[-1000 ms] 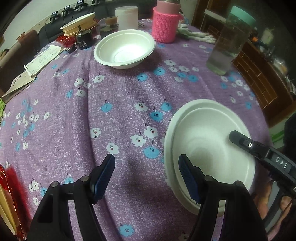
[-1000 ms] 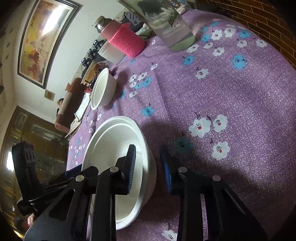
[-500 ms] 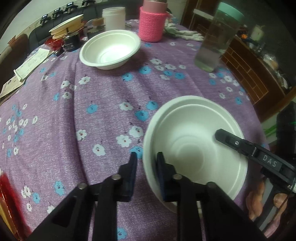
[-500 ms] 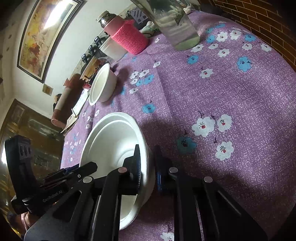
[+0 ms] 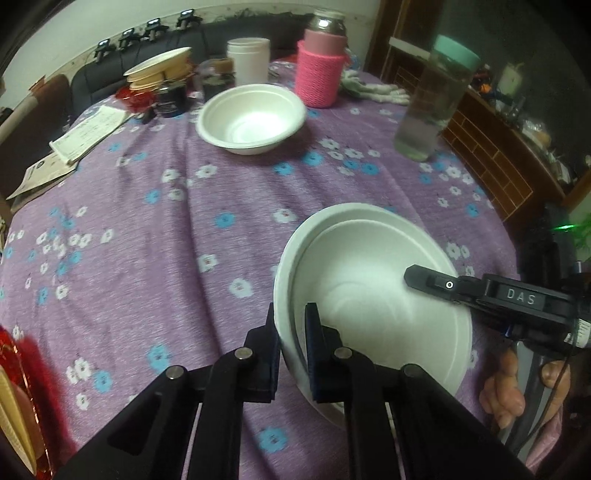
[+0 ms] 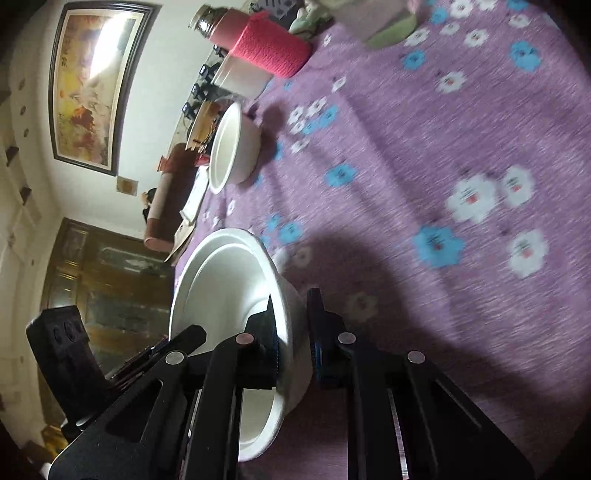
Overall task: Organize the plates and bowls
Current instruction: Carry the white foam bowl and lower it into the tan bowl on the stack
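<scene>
Both the left gripper [image 5: 291, 334] and right gripper [image 6: 291, 325] are clamping opposite rims of the nested bowls [image 5: 373, 295], sitting well short of the lone bowl [image 5: 253, 116]; lifting level should be keeping them together.

Round table covered by purple floral tablecloth [image 5: 155, 236], the landmark. Behind its far edge: dark sofa [image 5: 88, 79] against a pale wall [image 5: 74, 22], row of small dark objects [image 5: 144, 27] along the sofa top. To the table's right: wooden door frame [image 5: 380, 40], then brick-pattern cabinet [image 5: 491, 166] with cluttered top, details too dim to tell. In the right wrist view, above the table's far side, a large dark-framed painting [image 6: 88, 81] in yellow and red tones hangs on a white wall [image 6: 33, 155], glare on its upper part; small square picture [image 6: 126, 185] below it. Beside that, dark wooden glass-front cabinet [image 6: 107, 280]. Light dim, indoor.
</scene>
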Available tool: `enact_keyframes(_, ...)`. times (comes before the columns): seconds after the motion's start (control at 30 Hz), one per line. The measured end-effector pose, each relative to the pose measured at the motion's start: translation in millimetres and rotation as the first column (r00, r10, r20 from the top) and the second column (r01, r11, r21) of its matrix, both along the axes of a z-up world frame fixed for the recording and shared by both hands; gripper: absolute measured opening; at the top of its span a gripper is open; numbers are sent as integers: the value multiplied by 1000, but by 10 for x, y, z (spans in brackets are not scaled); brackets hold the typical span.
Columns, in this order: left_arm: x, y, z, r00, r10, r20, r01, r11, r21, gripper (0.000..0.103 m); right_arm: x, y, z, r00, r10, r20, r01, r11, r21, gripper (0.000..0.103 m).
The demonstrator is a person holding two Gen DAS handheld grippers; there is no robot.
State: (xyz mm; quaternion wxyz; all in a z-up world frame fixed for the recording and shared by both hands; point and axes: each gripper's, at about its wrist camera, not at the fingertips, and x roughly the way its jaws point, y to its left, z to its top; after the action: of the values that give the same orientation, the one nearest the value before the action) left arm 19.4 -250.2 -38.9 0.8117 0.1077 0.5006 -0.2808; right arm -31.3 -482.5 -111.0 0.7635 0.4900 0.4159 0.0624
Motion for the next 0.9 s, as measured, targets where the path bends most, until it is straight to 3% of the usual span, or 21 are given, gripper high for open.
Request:
enact_keyframes(0.27,-56,667,112,996,88,29,-88,996,-6,10,257,561,78,995,100,-21,-99,995,32,12)
enact_keyframes(0.47,-87,1468,314,976,211,59,-209,977,-33,10,603,1310,355,971,240,-10,-240,971,-16,13)
enact_keyframes(0.73,-272,2600,698,910,379,166,-377,925,-47,11,1115,2560,780,892,449,56,-446,893,-59,14)
enact_keyframes(0.9,-339,3105,774,865,458,204,-461,887,-37,11,1329,3300,968,833,546,88,-538,837,-98,13)
